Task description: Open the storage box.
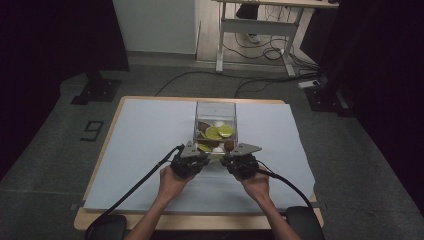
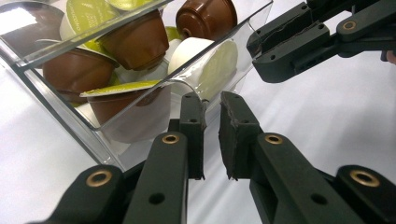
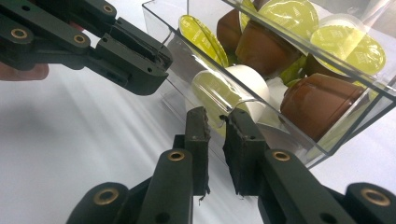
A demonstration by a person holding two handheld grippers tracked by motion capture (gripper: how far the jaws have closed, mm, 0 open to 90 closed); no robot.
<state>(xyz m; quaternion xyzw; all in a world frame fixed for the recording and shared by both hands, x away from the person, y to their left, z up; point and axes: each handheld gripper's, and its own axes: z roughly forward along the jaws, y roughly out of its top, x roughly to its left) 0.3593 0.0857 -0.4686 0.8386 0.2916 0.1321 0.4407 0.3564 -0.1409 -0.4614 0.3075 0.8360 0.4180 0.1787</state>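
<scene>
A clear plastic box [image 1: 215, 107] stands on the pale sheet, holding several coffee capsules: brown ones [image 2: 205, 16], white ones [image 3: 254, 81] and ones with yellow-green lids [image 1: 214, 132]. My left gripper [image 1: 204, 152] and right gripper [image 1: 227, 154] meet side by side at the box's near wall. In the left gripper view the left gripper [image 2: 212, 105] is shut, its pads pinching the thin near rim of the box [image 2: 60, 116], with the right gripper [image 2: 256, 46] just beyond. In the right gripper view the right gripper [image 3: 217, 116] is shut on the same rim of the box [image 3: 355, 121], beside the left gripper [image 3: 161, 60].
The pale sheet [image 1: 150, 145] covers most of the wooden table [image 1: 107, 145]. Cables trail from both grippers toward the table's near edge. Behind the table are a white desk frame [image 1: 255, 30], floor cables and black stand bases [image 1: 97, 90].
</scene>
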